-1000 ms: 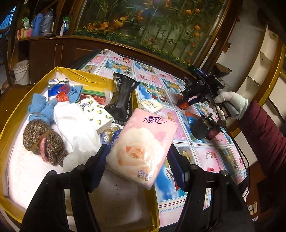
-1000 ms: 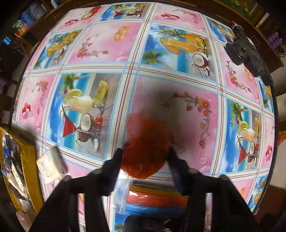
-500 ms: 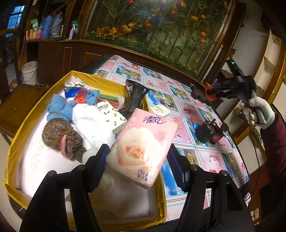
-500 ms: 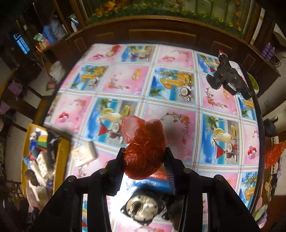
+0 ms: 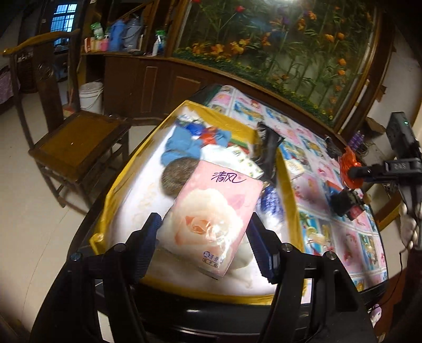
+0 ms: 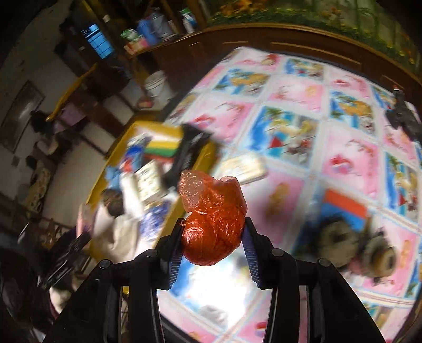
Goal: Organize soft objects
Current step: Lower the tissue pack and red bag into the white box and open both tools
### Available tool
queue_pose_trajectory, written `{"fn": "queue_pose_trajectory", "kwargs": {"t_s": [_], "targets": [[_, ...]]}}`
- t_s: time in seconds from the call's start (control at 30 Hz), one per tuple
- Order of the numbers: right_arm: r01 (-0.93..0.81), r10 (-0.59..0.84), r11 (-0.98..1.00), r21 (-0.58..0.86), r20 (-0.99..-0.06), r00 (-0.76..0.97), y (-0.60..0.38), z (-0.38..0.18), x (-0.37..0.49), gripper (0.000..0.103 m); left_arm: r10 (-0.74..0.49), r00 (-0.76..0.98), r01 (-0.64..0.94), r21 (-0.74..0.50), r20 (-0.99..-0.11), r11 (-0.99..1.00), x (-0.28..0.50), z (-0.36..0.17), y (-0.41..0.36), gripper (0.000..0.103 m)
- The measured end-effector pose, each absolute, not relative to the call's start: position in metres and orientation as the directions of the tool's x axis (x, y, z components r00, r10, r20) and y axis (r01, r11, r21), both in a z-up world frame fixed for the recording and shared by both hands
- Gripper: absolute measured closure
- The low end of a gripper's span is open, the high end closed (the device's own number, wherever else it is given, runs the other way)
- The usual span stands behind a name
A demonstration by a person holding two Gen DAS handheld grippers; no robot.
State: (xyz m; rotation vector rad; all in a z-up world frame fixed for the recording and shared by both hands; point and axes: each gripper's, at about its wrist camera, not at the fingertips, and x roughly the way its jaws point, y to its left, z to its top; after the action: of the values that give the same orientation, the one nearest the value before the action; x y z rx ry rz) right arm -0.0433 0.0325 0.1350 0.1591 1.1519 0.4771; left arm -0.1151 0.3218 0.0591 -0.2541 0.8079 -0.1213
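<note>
Red crinkly plastic bag (image 6: 213, 224) pinched in right gripper (image 6: 213, 238) above tabletop (image 6: 290, 110); light, squashy, slippery, so grip mid-wad. Left gripper (image 5: 204, 244) clamps pink tissue pack (image 5: 213, 219) over yellow tray (image 5: 116, 182), 9 o'clock.

Dim room — wooden chair (image 5: 76, 142) on pale floor (image 5: 29, 224), floral mural (image 5: 284, 42), barred window (image 5: 63, 22)
</note>
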Motion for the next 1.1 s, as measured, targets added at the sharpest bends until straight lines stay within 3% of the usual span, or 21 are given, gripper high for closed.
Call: {"fn": "queue_pose_trajectory", "kwargs": {"t_s": [0.37,0.57,0.73,0.9,1.1], "targets": [[-0.479,0.537,0.787,0.388,-0.814,0.223,0.133,0.1,-0.084,0.06,-0.108,0.658,-0.067,-0.201,-0.745,0.977,-0.103,0.041,0.334,0.038],[-0.514,0.463,0.805,0.296,-0.855,0.233,0.175,0.08,-0.094,0.06,-0.066,0.668,-0.073,-0.154,-0.741,0.985,-0.099,0.038,0.326,0.037],[-0.519,0.411,0.821,0.238,-0.877,0.248,0.194,0.07,-0.1,0.059,-0.09,0.683,-0.075,-0.192,-0.725,0.979,-0.103,0.041,0.333,0.036],[-0.514,0.405,0.83,0.215,-0.867,0.291,0.197,0.073,-0.099,0.026,-0.105,0.701,-0.068,-0.213,-0.705,0.975,-0.107,0.047,0.336,0.036],[-0.517,0.438,0.826,0.225,-0.833,0.337,0.175,0.087,-0.108,0.026,-0.097,0.719,-0.051,-0.191,-0.688,0.98,-0.111,0.057,0.327,0.036]]}}
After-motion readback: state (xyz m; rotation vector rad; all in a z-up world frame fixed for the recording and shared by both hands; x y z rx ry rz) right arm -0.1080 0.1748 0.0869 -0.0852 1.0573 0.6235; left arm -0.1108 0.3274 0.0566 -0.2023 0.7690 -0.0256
